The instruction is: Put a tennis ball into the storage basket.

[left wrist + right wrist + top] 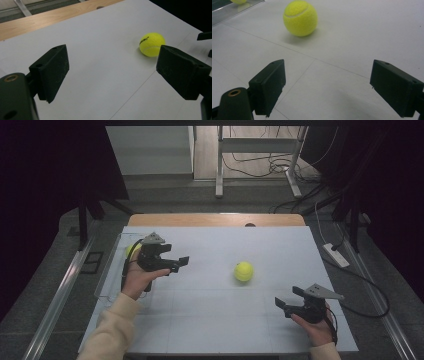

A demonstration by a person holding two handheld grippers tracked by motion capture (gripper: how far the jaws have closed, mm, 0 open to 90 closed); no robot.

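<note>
Both tongs (181, 263) (288, 298) agape, empty; second ball (131, 249) in clear tray (107, 275)

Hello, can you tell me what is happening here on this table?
A person holds a two-jaw gripper in each hand over a white table. A yellow tennis ball lies free between them. The left gripper and the right gripper are both open, empty and pointed toward it. Another yellow ball sits in a clear tray at the left.

A pale grey table (210, 320) bears a tennis ball (243, 271) and clear tray (107, 285)
</note>
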